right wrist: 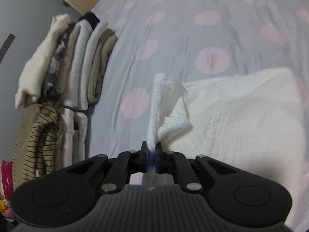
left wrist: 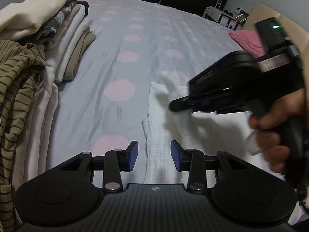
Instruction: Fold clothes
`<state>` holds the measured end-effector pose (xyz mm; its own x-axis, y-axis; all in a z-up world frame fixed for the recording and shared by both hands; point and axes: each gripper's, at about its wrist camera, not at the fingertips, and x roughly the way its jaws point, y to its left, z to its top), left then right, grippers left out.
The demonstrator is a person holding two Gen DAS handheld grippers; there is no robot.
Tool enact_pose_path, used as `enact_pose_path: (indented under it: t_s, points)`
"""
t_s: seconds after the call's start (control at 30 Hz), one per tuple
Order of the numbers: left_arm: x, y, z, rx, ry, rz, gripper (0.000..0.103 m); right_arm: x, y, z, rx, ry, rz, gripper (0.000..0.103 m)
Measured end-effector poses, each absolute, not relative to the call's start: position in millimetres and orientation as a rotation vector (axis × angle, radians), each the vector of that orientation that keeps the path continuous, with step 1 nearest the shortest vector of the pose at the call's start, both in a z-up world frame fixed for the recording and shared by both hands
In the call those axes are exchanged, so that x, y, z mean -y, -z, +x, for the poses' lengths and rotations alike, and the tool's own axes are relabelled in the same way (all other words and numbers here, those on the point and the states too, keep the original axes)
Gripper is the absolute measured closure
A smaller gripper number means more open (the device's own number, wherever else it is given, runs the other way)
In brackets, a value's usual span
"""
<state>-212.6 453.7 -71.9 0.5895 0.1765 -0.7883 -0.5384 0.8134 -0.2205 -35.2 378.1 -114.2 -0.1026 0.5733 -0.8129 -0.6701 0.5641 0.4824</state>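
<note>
left hand-held gripper [left wrist: 154, 155] spread, right hand-held gripper [right wrist: 152, 157] apparently pinched

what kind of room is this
Most likely a bedroom. The work surface is a bed with a grey, pink-dotted bedspread, a pink pillow lies at its far end, and a stack of folded clothes sits along one side while the right gripper pinches a white garment.

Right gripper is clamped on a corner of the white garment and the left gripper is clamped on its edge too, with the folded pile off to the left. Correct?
Not quite. The left gripper is open, its pads apart over the white garment edge, as the left wrist view shows. The right gripper is clamped on a corner, and the folded pile is left.
</note>
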Motion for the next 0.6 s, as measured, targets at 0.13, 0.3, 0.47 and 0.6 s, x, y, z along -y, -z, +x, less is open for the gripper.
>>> enact_pose_path:
  t_s: [0.13, 0.3, 0.47, 0.6]
  points:
    - [-450.5, 74.3, -211.9, -0.856, -0.419, -0.465, 0.068, -391.3, 133.5, -40.0, -1.31, -1.078, -0.156, 0.091]
    - [-445.5, 75.1, -215.7, -0.858, -0.386, -0.478, 0.068, -386.8, 133.2, -38.0, -1.304, -1.112, -0.143, 0.072]
    - [-432.3, 77.5, -222.8, -0.871, -0.32, -0.494, 0.067, -352.7, 102.1, -35.8, -1.229, -1.166, -0.144, 0.066]
    - [-414.1, 86.4, -227.7, -0.909, -0.28, -0.467, 0.067, -305.8, 79.8, -38.1, -1.146, -1.21, -0.165, 0.06]
